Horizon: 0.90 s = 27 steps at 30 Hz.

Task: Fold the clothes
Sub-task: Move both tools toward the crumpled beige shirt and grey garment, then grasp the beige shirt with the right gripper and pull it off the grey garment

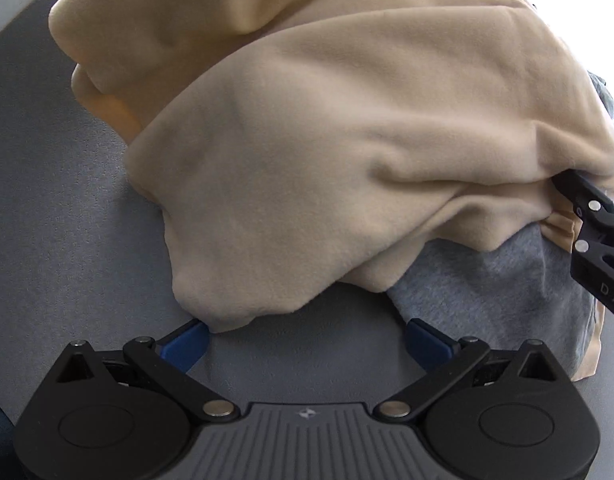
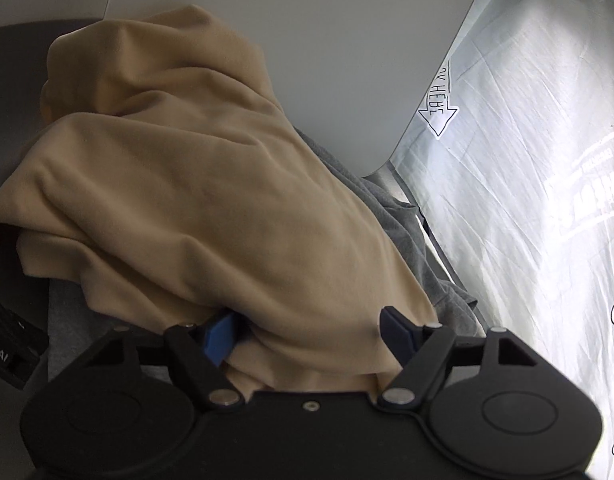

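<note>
My left hand-held gripper [image 1: 307,336] hangs spread wide at the tan fleece garment's [image 1: 307,140] hem on the bench [image 1: 47,220]; my right hand-held gripper [image 2: 307,332] straddles its edge, unclamped, likely readying a lift.

Tan garment [image 1: 307,128]: soft, fleece-like cloth, crumpled in a loose heap with deep folds, not folded; lies on the grey table, one lobe hanging toward the near edge. Grey garment [image 1: 507,288]: heathered knit, mostly covered by the tan one, showing only at the right side; in the right wrist view it [image 2: 407,232] shows along the heap's far edge.
</note>
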Each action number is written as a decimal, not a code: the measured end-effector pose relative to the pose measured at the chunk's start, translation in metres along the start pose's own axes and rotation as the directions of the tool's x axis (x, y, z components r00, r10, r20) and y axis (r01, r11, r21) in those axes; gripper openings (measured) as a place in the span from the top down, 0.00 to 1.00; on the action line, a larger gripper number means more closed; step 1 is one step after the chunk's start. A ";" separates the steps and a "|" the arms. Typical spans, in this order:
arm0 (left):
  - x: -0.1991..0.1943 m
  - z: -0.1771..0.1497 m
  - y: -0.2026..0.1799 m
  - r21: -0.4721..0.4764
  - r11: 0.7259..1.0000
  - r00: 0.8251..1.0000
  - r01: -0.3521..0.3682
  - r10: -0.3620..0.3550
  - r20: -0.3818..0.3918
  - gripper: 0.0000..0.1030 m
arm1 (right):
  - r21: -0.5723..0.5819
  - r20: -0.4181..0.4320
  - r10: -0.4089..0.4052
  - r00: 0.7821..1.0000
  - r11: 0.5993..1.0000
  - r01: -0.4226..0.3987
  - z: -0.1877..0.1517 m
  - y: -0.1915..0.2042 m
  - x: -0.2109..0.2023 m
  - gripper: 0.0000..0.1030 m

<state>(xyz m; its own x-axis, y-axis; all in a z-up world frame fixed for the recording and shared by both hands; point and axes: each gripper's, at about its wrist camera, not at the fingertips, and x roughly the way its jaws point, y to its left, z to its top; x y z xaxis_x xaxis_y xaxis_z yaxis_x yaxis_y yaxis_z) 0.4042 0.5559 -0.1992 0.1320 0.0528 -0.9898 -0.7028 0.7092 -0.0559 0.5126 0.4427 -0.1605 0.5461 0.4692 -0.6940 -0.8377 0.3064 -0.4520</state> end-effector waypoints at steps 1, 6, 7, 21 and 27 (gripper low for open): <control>0.000 -0.001 0.001 -0.003 1.000 1.000 -0.006 0.006 -0.001 0.00 | -0.015 0.006 -0.002 1.000 1.000 0.002 -0.001 0.003 0.000 0.29; -0.002 -0.004 0.001 -0.020 0.999 1.000 -0.028 0.028 -0.002 0.00 | -0.096 0.039 -0.004 0.999 0.995 0.008 -0.005 0.017 -0.006 0.50; -0.004 -0.004 0.000 -0.022 0.999 1.000 -0.025 0.025 -0.001 0.00 | -0.106 0.048 -0.010 0.999 0.994 0.015 -0.007 0.018 -0.008 0.54; -0.099 -0.057 -0.048 0.054 0.998 0.987 -0.025 0.016 0.161 0.00 | -0.025 0.368 -0.509 0.778 0.831 0.555 -0.038 0.016 -0.133 1.00; -0.150 -0.105 -0.080 0.133 0.991 0.968 -0.031 -0.003 0.250 0.00 | 0.188 0.261 -0.657 0.707 0.753 0.630 -0.091 -0.043 -0.221 0.98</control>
<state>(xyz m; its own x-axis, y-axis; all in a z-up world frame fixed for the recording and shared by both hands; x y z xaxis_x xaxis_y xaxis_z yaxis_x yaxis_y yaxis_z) 0.3667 0.4175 -0.0603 0.3046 0.2243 -0.9257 -0.6073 0.7945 -0.0073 0.4278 0.2505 -0.0386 0.9367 0.3470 -0.0477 -0.2869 0.6821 -0.6727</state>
